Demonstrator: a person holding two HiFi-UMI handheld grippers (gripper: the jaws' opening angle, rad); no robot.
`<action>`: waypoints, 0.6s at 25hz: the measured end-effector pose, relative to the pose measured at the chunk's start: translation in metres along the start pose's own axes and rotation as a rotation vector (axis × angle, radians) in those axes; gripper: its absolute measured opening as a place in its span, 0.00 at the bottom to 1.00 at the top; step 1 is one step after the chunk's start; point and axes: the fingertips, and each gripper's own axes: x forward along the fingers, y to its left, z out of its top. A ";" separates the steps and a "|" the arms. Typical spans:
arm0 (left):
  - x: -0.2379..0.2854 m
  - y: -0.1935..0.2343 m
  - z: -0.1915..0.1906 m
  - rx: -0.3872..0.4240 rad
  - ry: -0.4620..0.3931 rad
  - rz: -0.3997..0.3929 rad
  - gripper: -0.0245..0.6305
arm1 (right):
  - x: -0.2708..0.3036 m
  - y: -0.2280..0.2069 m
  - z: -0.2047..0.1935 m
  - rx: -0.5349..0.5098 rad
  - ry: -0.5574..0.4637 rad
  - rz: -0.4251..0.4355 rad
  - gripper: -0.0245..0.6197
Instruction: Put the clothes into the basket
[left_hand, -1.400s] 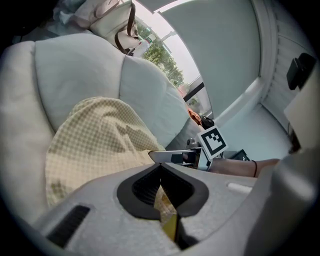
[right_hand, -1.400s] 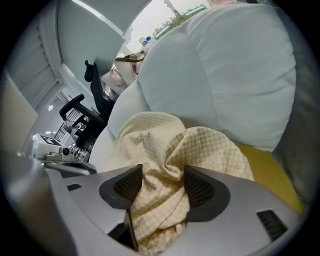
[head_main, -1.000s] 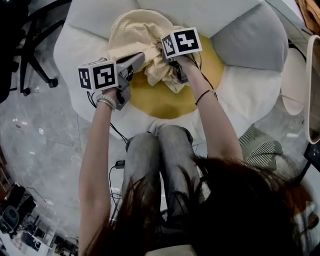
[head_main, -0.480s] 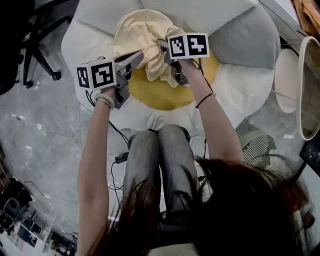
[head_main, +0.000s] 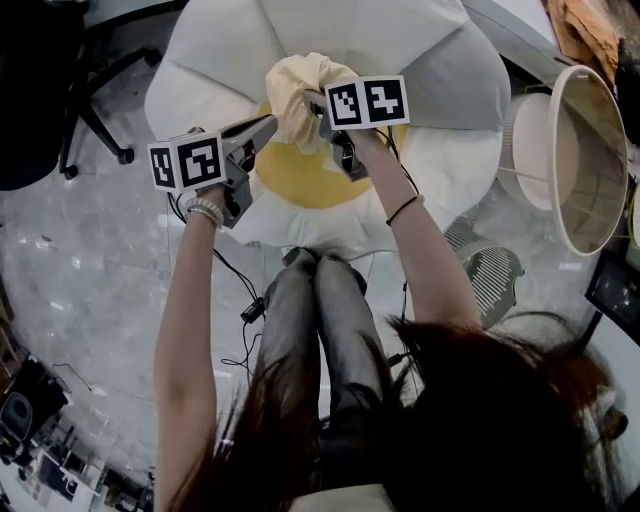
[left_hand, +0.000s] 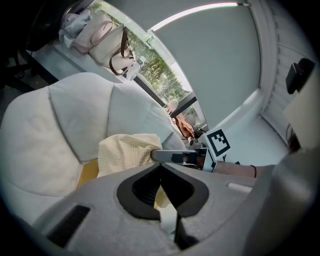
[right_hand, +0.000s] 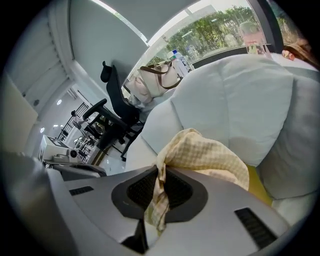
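Left gripper (head_main: 270, 123) is clenching one edge of the yellow cloth (head_main: 298, 82), with the fabric pinched between its jaws. The cloth is hanging bunched between both grippers, over the cushion (head_main: 420, 50). Right gripper (head_main: 318, 104) is clamping the other edge, its jaws having just been closing on the fabric. The basket (head_main: 590, 150) is sitting well off to the right, so the right hand is nearer, and the carry is likely heading that way.

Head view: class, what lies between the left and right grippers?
The cloth, pinched by the left gripper and by the right gripper, whose jaws have just been closing on it; the head view shows it.
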 end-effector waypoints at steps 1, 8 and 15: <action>-0.003 -0.007 0.004 0.000 -0.004 -0.002 0.05 | -0.007 0.004 0.004 0.003 -0.003 0.000 0.09; -0.025 -0.049 0.022 -0.005 -0.022 -0.007 0.05 | -0.046 0.036 0.023 0.012 -0.017 0.020 0.09; -0.049 -0.088 0.030 -0.014 -0.040 -0.002 0.05 | -0.085 0.066 0.032 0.012 -0.022 0.036 0.09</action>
